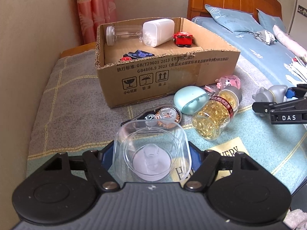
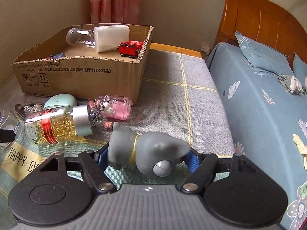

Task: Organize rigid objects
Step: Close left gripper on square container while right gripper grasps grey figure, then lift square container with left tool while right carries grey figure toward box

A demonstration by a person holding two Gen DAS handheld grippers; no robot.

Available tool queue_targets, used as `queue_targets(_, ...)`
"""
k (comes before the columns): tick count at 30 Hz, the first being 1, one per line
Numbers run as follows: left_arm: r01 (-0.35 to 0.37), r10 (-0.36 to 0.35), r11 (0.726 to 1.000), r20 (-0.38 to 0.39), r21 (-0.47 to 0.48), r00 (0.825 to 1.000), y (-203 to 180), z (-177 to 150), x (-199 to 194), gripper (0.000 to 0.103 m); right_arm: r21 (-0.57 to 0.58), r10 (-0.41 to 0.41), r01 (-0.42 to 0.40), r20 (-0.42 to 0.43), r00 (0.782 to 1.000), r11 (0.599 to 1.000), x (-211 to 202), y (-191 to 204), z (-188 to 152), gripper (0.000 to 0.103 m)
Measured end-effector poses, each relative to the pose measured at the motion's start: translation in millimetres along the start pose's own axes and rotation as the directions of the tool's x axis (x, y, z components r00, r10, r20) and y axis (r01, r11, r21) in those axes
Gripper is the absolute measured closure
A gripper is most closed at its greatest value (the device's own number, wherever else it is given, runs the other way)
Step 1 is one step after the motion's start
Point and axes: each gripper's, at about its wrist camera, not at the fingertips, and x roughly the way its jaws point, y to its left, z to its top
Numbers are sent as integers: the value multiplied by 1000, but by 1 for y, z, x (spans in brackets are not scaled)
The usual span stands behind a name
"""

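Left gripper (image 1: 152, 151) clamped on clear plastic cup (image 1: 151, 149), held low over the blanket (image 1: 67, 103); right gripper (image 2: 147, 155) clamped on grey toy figure (image 2: 149, 149), lying sideways between the blue pads. Gold-capsule bottle (image 2: 55, 128), mint case (image 1: 190, 100), pink jar (image 2: 115, 107) lie near cardboard box (image 1: 163, 76), which holds red toy car (image 1: 183, 38), white bottle (image 1: 158, 31)

left gripper (image 1: 151, 153): jaws clamped on load | right gripper (image 2: 147, 156): jaws clamped on load
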Motion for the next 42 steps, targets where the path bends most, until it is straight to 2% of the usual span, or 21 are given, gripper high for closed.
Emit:
queue_targets(7,-9,8,1000,24,29,1000,-1,11,-21,29,-68,87,-86,19,996,994,-24,-5,22,23)
queue_targets(15,-31,30,999,67,22,997,2,23,-39,29,-129,188,-177,82,979,976,-46,-6,73,23)
queue_targets(20,-45,43,999,90,15,995,4,28,-45,29,-175,228,-205,117,967,963,-46,2,114,23)
queue_targets(27,-65,64,998,106,0,992,10,32,-49,29,-181,233,-210,123,965,961,-25,14,159,23)
queue_targets(33,-78,79,997,106,-11,991,15,35,-49,29,-189,224,-203,100,969,961,-11,22,164,21)
queue_targets(36,-82,82,997,109,-7,991,17,38,-48,29,-188,217,-194,114,969,963,-16,20,157,2)
queue_targets(42,-77,75,997,120,14,990,15,50,-46,29,-163,226,-207,104,969,965,-31,11,141,0)
